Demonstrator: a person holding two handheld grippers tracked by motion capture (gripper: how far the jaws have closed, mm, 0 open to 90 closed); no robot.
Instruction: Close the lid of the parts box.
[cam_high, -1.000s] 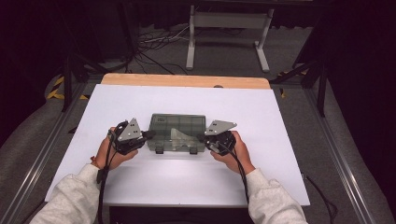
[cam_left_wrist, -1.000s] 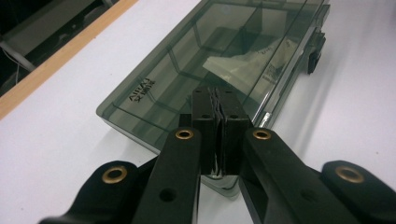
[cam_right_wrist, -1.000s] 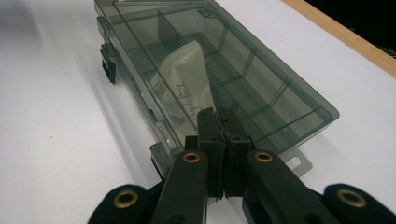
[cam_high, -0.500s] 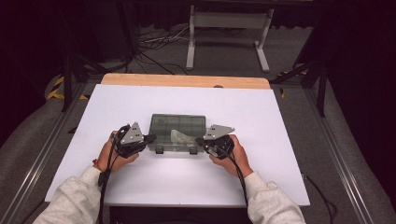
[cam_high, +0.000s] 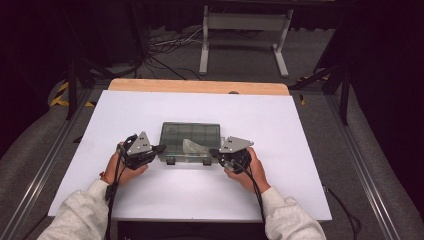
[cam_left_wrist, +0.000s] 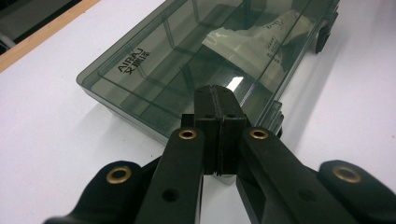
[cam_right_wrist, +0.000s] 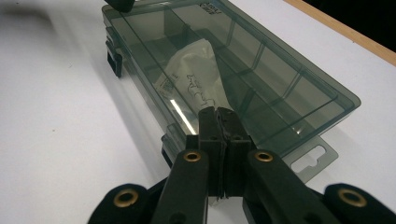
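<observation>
Your left claw (cam_high: 159, 148) and right claw (cam_high: 214, 152) each have their jaws pressed together, empty, at the near corners of the smoky clear compartment box (cam_high: 190, 140). The box lies flat, lid shut, on the white counter (cam_high: 280, 130) between both claws. Inside it, a crumpled white packet (cam_high: 192, 146) rests near the front wall.

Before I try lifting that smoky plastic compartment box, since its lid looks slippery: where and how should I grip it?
Probably by its two short ends, one gripper from each side. The compartment box lies flat and closed, its smooth lid offering nothing to pinch. The left gripper and right gripper already sit at the near corners, jaws shut, by the black latches. Open the jaws and clamp the end rims.
</observation>
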